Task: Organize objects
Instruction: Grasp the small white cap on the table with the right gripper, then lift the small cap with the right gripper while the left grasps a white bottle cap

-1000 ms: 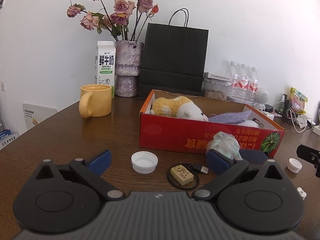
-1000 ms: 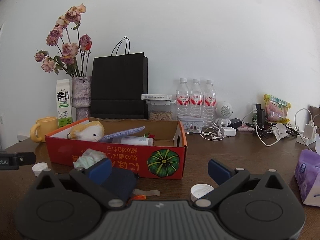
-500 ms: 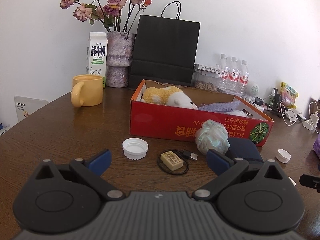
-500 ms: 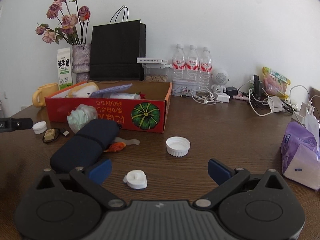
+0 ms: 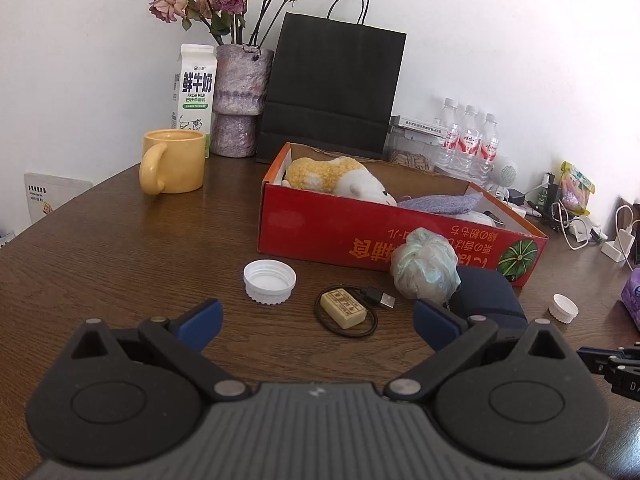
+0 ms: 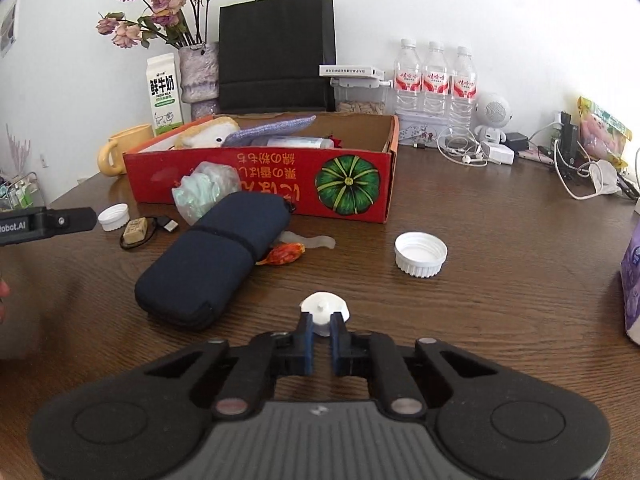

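Note:
My right gripper [image 6: 322,326] is shut on a small white plastic piece [image 6: 325,309] that rests on the brown table [image 6: 500,288]. My left gripper [image 5: 316,318] stands open over the table with nothing between its fingers. Just ahead of it lie a beige block [image 5: 344,307] inside a black cable loop and a white cap [image 5: 269,281]. The red cardboard box [image 6: 280,172] holds a plush toy [image 5: 340,178] and a purple cloth [image 6: 276,126]. A navy pouch [image 6: 216,264], a pale green mesh ball [image 6: 206,194] and an orange wrapper [image 6: 285,253] lie in front of the box.
A second white cap [image 6: 421,254] sits right of the pouch. A yellow mug [image 5: 173,166], milk carton [image 5: 194,90], flower vase [image 5: 240,100] and black paper bag [image 5: 332,92] stand behind. Water bottles [image 6: 436,80], chargers and cables fill the back right; a purple tissue pack [image 6: 632,280] is far right.
The right gripper tilted down toward the table and its wide-open jaws closed on the small white piece. The left view tilted down slightly; its gripper stayed open.

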`<action>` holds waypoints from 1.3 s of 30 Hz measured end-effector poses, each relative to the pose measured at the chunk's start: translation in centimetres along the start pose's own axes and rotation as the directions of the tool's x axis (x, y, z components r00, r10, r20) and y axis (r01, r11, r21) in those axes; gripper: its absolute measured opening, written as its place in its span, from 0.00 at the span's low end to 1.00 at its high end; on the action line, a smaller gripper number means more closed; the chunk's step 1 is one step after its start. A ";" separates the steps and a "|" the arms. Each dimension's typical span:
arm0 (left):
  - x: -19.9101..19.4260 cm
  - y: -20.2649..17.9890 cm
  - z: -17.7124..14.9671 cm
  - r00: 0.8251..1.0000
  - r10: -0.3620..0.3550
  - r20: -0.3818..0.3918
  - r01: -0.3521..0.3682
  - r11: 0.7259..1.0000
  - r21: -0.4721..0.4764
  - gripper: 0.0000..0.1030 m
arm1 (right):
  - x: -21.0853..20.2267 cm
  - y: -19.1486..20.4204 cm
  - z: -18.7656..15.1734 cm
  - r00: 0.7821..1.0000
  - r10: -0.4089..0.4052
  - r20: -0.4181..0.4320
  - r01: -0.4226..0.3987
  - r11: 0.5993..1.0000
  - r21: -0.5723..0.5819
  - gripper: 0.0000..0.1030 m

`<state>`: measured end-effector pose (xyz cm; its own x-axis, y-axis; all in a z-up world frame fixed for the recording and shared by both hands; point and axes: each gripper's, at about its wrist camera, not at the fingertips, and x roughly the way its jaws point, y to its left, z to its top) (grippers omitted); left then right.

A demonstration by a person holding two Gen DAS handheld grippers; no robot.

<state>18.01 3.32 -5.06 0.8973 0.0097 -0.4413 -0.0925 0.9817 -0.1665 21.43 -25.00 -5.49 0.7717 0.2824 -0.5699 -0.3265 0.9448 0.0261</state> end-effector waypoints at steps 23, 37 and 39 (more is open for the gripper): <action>0.5 0.4 -0.1 0.999 -0.003 -0.034 0.002 1.000 -0.025 1.00 | 2.0 1.0 2.9 0.997 0.002 0.077 -0.002 1.000 0.005 0.26; 1.4 0.7 0.0 0.997 0.020 -0.078 -0.024 0.999 -0.047 1.00 | 2.8 1.3 4.9 0.946 -0.037 0.323 0.010 0.996 0.086 0.26; 1.7 1.0 0.0 0.995 0.034 -0.093 -0.040 0.997 -0.066 1.00 | 2.5 1.3 4.7 0.941 -0.041 0.337 0.011 0.996 0.089 0.26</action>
<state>19.40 4.36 -5.96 0.8495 0.0250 -0.5269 -0.1567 0.9657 -0.2069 25.54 -22.30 -3.06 0.9230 0.2831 -0.2606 -0.2680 0.9590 0.0925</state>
